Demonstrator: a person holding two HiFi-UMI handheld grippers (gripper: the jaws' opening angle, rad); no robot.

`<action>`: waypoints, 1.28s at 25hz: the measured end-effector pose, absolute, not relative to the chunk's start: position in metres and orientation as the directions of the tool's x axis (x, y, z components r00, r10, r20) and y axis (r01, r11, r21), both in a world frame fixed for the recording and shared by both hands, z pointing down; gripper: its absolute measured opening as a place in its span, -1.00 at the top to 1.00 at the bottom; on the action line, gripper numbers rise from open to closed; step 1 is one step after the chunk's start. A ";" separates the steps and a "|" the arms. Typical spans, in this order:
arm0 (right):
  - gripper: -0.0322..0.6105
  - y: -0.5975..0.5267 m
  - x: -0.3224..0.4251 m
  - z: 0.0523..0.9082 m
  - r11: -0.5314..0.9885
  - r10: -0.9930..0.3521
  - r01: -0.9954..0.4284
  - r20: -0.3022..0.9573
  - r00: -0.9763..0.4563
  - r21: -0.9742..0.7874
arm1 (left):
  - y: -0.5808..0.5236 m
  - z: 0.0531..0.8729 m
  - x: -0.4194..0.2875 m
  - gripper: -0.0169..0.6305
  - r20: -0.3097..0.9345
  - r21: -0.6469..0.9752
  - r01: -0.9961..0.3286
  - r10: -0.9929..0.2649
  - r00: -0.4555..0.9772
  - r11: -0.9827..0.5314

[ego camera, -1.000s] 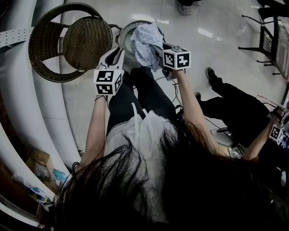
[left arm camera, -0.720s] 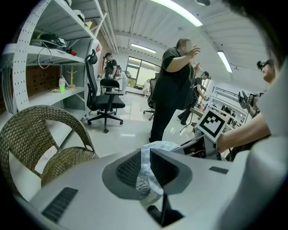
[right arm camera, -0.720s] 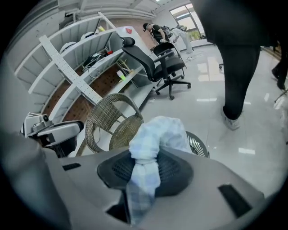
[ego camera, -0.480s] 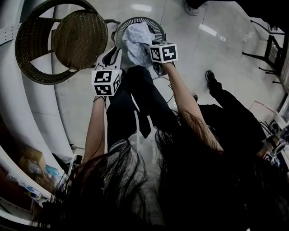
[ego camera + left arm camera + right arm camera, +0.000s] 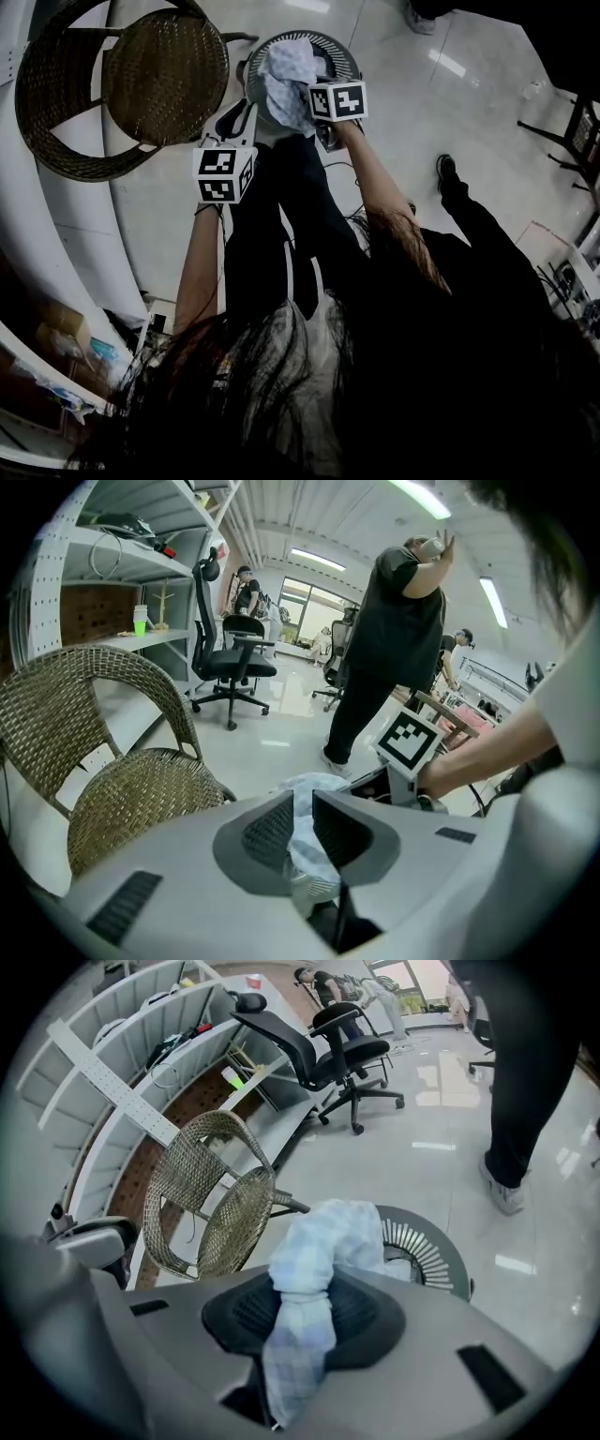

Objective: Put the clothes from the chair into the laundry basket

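Note:
A light blue checked cloth (image 5: 286, 75) hangs bunched over the round grey slatted laundry basket (image 5: 343, 54). My right gripper (image 5: 309, 101) is shut on it; in the right gripper view the cloth (image 5: 328, 1237) is wedged between the pads (image 5: 352, 1312), with the basket (image 5: 427, 1241) just beyond. My left gripper (image 5: 241, 117) is beside it on the left, and the left gripper view shows the same cloth (image 5: 309, 841) pinched between its pads (image 5: 272, 832). The wicker chair (image 5: 159, 80) stands to the left with a bare seat (image 5: 131, 789).
Curved white shelving (image 5: 141, 1063) runs along the left behind the chair (image 5: 211, 1204). A black office chair (image 5: 328, 1049) stands further off. One person in dark clothes (image 5: 394, 639) stands close behind the basket, and another dark-clothed person (image 5: 478, 234) is on the right.
Both grippers have come down toward the basket with the cloth. The cloth now hangs lower, right over the basket's rim.

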State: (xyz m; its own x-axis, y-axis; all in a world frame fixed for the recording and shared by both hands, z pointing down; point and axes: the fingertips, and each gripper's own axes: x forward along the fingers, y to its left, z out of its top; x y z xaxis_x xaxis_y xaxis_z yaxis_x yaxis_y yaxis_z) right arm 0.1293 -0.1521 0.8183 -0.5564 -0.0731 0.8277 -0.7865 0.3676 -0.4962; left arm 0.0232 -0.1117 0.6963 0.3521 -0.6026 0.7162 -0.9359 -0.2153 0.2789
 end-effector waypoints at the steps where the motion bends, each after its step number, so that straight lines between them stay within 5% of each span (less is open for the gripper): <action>1: 0.54 -0.153 0.128 0.824 0.356 -0.073 -0.789 0.827 -0.558 -0.501 | -0.112 0.699 0.023 0.72 0.717 0.281 -0.935 -0.600 0.354 -0.216; 8: 0.24 -0.157 0.111 0.848 0.283 -0.049 -0.769 0.793 -0.608 -0.573 | -0.112 0.716 0.024 0.72 0.725 0.298 -0.929 -0.581 0.371 -0.221; 20: 0.23 -0.150 0.114 0.845 0.301 -0.052 -0.765 0.791 -0.610 -0.570 | -0.114 0.718 0.025 0.72 0.727 0.304 -0.923 -0.569 0.384 -0.234; 32: 0.24 -0.162 0.131 0.760 0.265 -0.298 -0.759 0.698 -0.651 -0.595 | -0.113 0.677 0.026 0.72 0.703 0.287 -0.919 -0.593 0.394 -0.271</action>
